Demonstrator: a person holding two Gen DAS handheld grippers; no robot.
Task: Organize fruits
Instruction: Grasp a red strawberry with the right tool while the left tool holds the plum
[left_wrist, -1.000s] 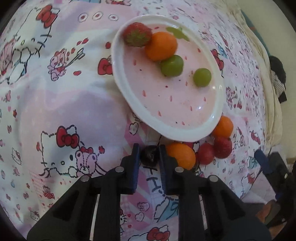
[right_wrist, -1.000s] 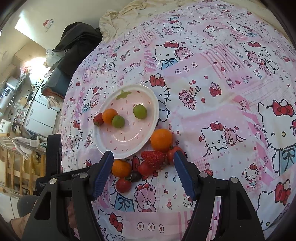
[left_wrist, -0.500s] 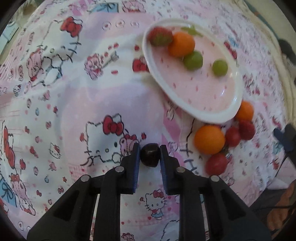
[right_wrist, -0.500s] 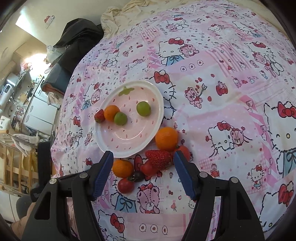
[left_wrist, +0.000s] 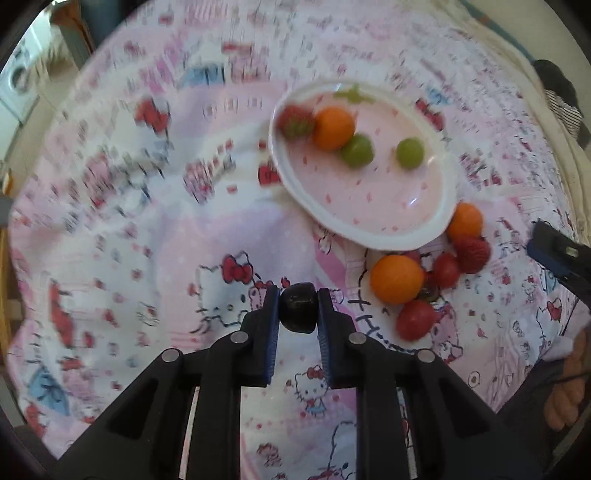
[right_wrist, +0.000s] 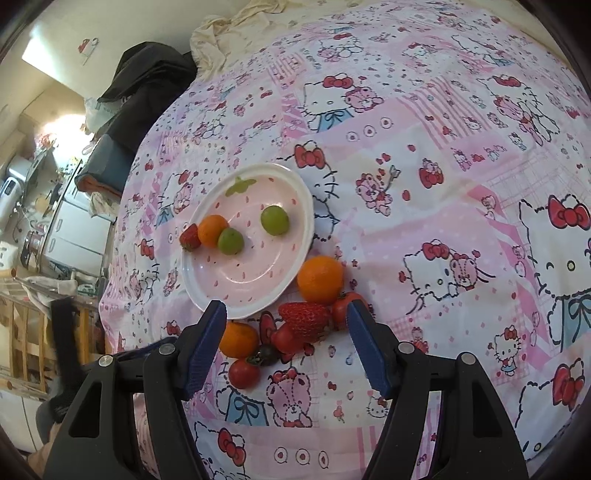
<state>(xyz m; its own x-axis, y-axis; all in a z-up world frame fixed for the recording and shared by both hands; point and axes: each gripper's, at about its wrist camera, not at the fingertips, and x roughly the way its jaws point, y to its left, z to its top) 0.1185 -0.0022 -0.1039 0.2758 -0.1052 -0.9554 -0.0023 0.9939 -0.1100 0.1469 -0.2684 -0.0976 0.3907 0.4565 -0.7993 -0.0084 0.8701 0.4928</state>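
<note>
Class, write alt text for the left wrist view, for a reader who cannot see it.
The left gripper holds a small dark fruit between its jaws above a pink cartoon-print cloth. Beyond it, a white-rimmed pink plate holds a strawberry, an orange and two green fruits; more oranges and red fruits lie on the cloth beside the plate.

Left gripper (left_wrist: 298, 311), w/ the small dark round grape (left_wrist: 297, 312) clamped betw. its blue pads, has lifted the grape out of the fruit pile beside the white oval plate w/ pink strawberry print (left_wrist: 445, 206) and carried it off; it's now held apart from the plate, to its left in left wrist view, above the pink cartoon-cat bedsheet (left_wrist: 207, 236). In that view the plate has slid from close ahead to further off, upper right.
</note>
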